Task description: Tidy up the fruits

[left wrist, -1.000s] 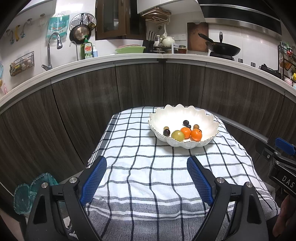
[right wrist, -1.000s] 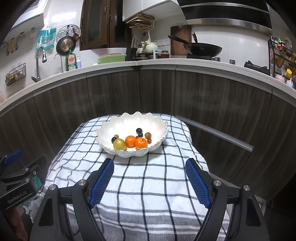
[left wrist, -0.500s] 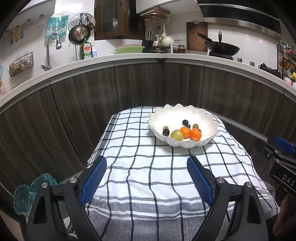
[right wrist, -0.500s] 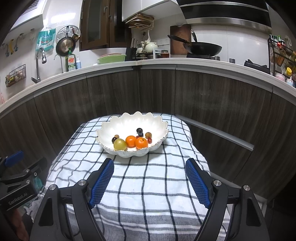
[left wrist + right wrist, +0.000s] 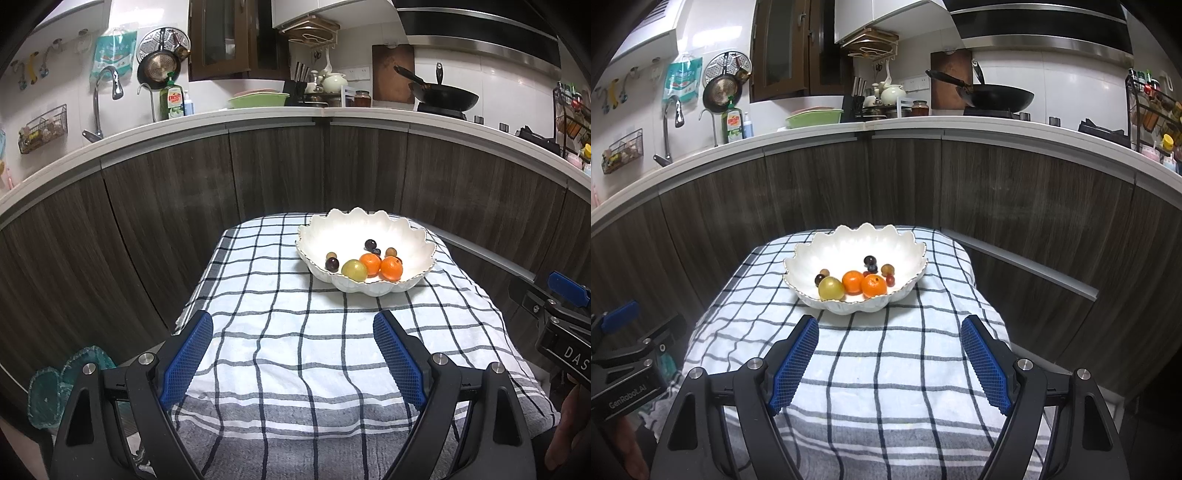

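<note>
All the fruit in view sits inside the white scalloped bowl at the far end of the checked cloth: 2 oranges touching side by side, a yellow-green fruit just to their left, and several small dark and brown pieces behind them; none lies loose on the cloth. That fits either a gathering already finished or a bowl about to be sorted out, and the pictures do not settle which. The left gripper hangs released over the near cloth, its blue pads spread wide with nothing between them; the right gripper is equally spread and empty. The bowl lies straight ahead of both, well apart from their tips. From the left gripper it sits ahead and off to the right; from the right gripper it sits ahead and slightly left, closer to that tool's centre line, so the right hand looks the better lined up. The round fruits offer no long axis to match
</note>
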The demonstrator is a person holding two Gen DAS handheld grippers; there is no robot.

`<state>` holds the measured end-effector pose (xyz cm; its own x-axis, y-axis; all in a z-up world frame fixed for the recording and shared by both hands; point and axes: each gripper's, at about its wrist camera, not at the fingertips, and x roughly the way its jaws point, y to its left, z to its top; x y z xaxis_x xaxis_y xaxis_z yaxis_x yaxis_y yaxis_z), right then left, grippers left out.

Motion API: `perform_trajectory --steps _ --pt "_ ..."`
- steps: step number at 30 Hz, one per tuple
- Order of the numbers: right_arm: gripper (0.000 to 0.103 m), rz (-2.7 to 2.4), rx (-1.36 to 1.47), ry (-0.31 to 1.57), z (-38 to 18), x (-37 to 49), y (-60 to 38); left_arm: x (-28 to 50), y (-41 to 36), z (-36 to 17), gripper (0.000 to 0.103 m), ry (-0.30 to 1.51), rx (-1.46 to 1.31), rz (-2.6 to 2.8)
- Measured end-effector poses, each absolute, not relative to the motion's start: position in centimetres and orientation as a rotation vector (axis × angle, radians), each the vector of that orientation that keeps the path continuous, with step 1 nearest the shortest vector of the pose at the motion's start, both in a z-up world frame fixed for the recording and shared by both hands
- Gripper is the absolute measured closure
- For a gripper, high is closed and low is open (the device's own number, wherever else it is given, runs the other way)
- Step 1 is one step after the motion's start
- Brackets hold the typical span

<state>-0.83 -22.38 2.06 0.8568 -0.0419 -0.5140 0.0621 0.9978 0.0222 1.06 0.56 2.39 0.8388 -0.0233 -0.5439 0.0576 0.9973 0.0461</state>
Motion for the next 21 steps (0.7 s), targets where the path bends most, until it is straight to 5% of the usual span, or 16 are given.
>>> perform_trajectory --steps 21 --pt "0.023 -0.055 0.04 0.539 2.09 -0.83 -22.34 1.02 0.84 2.46 0.014 0.576 0.052 -0.049"
